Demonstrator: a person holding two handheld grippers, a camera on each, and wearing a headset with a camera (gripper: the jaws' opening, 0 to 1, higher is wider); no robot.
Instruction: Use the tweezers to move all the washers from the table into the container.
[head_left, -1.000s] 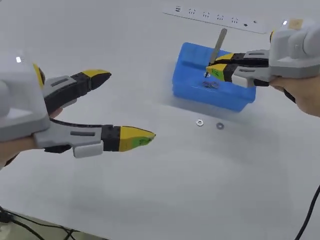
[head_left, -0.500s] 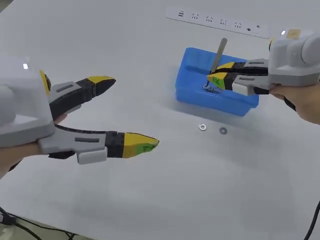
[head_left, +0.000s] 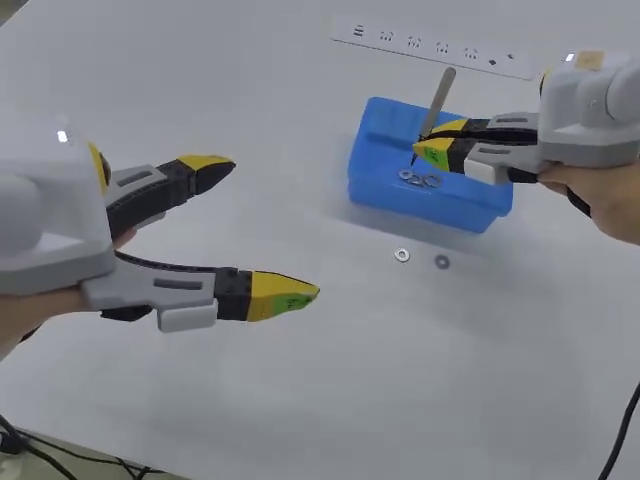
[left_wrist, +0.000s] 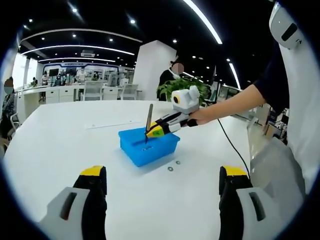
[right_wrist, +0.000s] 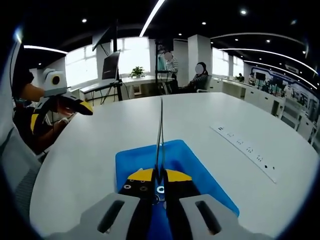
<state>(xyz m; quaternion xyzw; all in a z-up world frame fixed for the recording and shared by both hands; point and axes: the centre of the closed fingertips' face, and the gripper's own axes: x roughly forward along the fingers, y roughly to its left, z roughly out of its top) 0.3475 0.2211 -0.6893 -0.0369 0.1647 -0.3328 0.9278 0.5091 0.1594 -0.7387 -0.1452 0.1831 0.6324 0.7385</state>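
Right claw (head_left: 431, 152) clenches the tweezers (head_left: 438, 92) over the blue container (head_left: 372, 165). Two washers (head_left: 402, 255) lie just beside the container. Left claw (head_left: 265, 228) is released, well apart from it.

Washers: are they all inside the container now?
No, a washer and a second washer lie on the table just in front of the blue container.

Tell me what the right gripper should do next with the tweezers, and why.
Probably lift the tweezers out of the container and bring their tip to the left washer on the table. It and the right washer lie before the container; the tip hangs over washers already inside.
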